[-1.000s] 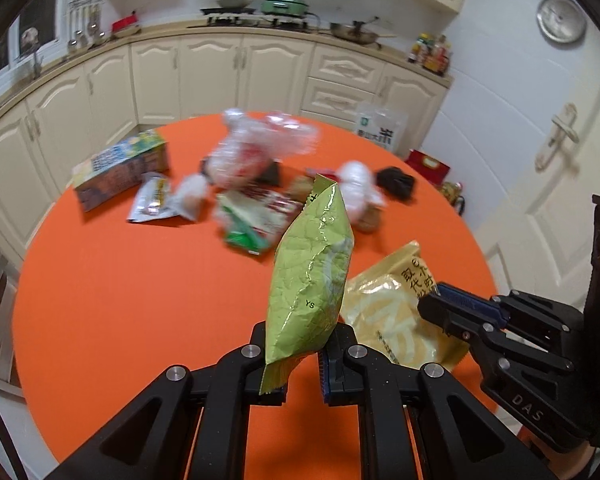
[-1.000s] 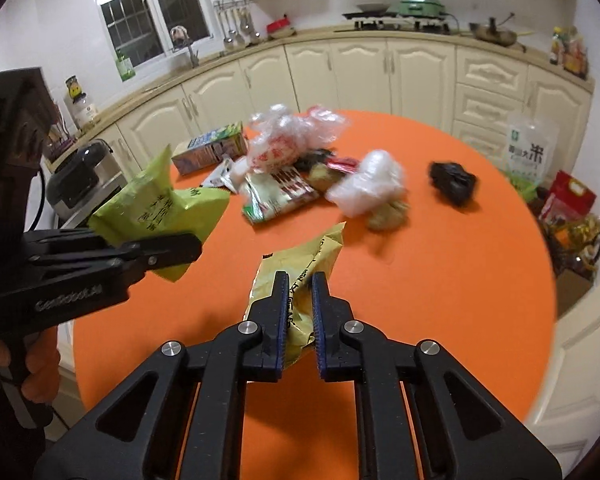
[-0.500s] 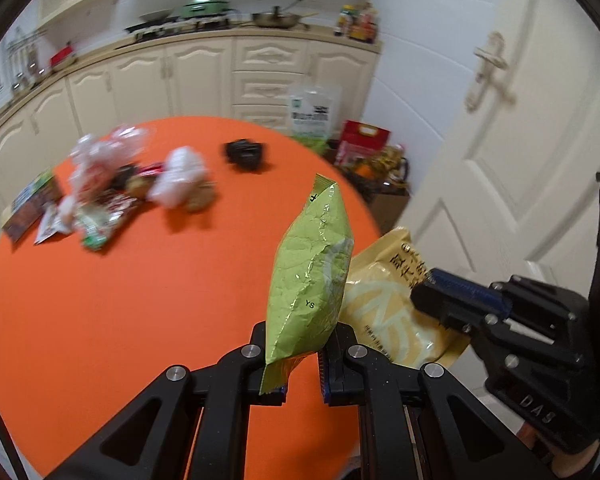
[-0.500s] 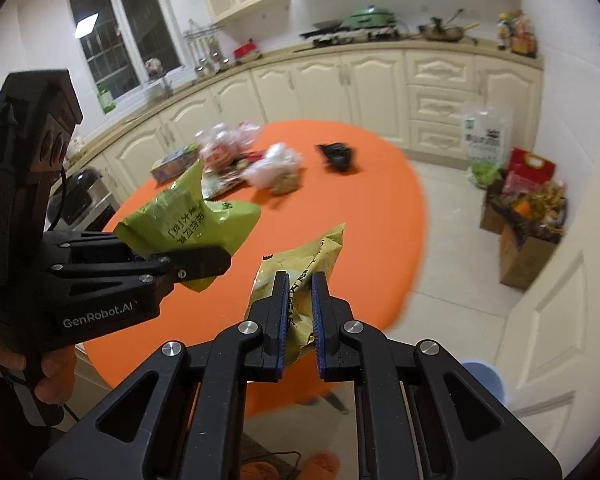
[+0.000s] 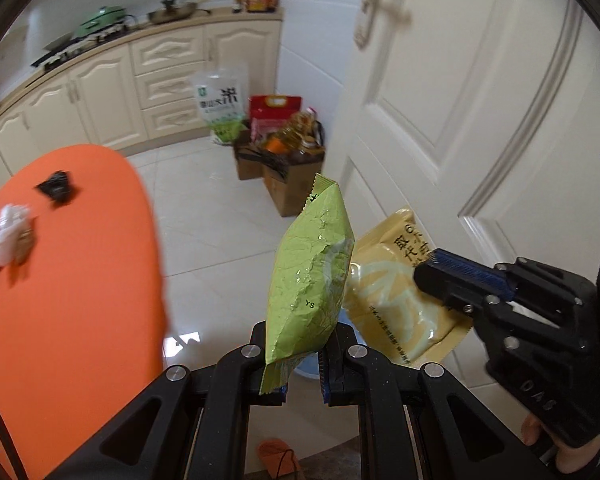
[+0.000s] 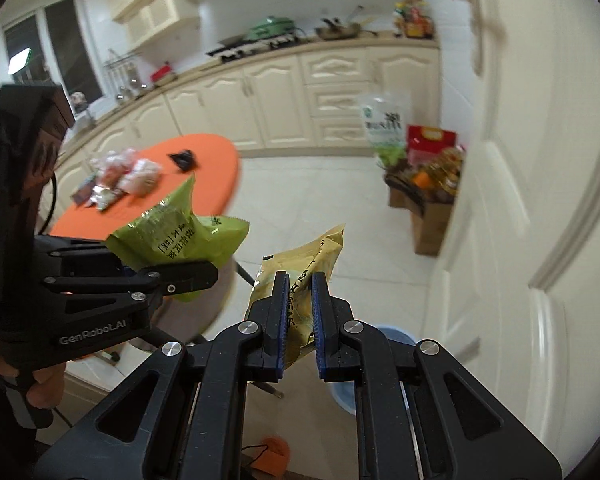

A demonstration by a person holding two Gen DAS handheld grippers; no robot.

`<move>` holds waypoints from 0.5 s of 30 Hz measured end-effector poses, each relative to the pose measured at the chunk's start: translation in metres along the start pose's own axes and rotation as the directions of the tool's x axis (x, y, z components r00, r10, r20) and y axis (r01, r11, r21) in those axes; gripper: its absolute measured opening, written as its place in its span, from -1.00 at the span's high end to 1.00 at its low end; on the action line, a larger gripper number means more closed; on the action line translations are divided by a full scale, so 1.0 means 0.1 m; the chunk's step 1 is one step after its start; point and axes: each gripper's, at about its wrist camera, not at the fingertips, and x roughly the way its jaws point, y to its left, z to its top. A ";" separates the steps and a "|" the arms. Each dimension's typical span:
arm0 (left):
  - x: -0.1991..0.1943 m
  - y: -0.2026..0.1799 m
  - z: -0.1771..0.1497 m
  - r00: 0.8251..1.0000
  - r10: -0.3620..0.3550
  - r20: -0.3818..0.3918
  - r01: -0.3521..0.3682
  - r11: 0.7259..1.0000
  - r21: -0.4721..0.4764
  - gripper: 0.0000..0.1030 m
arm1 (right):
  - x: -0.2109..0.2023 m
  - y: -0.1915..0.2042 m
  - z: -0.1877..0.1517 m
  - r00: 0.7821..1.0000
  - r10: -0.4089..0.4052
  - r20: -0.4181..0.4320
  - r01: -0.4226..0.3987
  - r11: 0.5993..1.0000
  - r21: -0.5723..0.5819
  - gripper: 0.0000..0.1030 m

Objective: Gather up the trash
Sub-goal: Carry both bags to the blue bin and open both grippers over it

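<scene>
The left gripper (image 5: 302,364) pinches a green snack bag (image 5: 310,280) and the right gripper (image 6: 300,328) a yellow one (image 6: 300,264); both look light, crinkly and slippery, best held by the sealed edge.

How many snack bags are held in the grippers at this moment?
2. The green bag is in the left gripper; the yellow bag is in the right gripper.

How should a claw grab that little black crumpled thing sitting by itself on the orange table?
Probably from above, pinching across the raised middle of the black wrapper. It lies low and crumpled on the orange table, apart from the other trash, so the space around it looks free. Both claws already hold bags.
</scene>
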 end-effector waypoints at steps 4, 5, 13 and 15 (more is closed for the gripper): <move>0.43 -0.16 0.16 0.999 -0.008 -0.050 0.009 1.000 0.018 0.85 | 0.22 -0.30 -0.11 0.997 -0.065 -0.037 0.066 0.998 0.023 0.78; 0.54 -0.18 0.20 0.998 -0.008 -0.061 0.009 1.000 0.020 0.85 | 0.27 -0.34 -0.14 0.996 -0.081 -0.041 0.083 0.996 0.027 0.78; 1.30 -0.35 0.44 0.991 -0.002 -0.134 0.009 0.999 0.045 0.85 | 0.67 -0.84 -0.33 0.986 -0.141 -0.084 0.151 0.980 0.128 0.34; 1.48 -0.41 0.48 0.989 -0.002 -0.146 0.011 0.998 0.055 0.84 | 0.67 -0.85 -0.35 0.983 -0.159 -0.086 0.169 0.978 0.125 0.26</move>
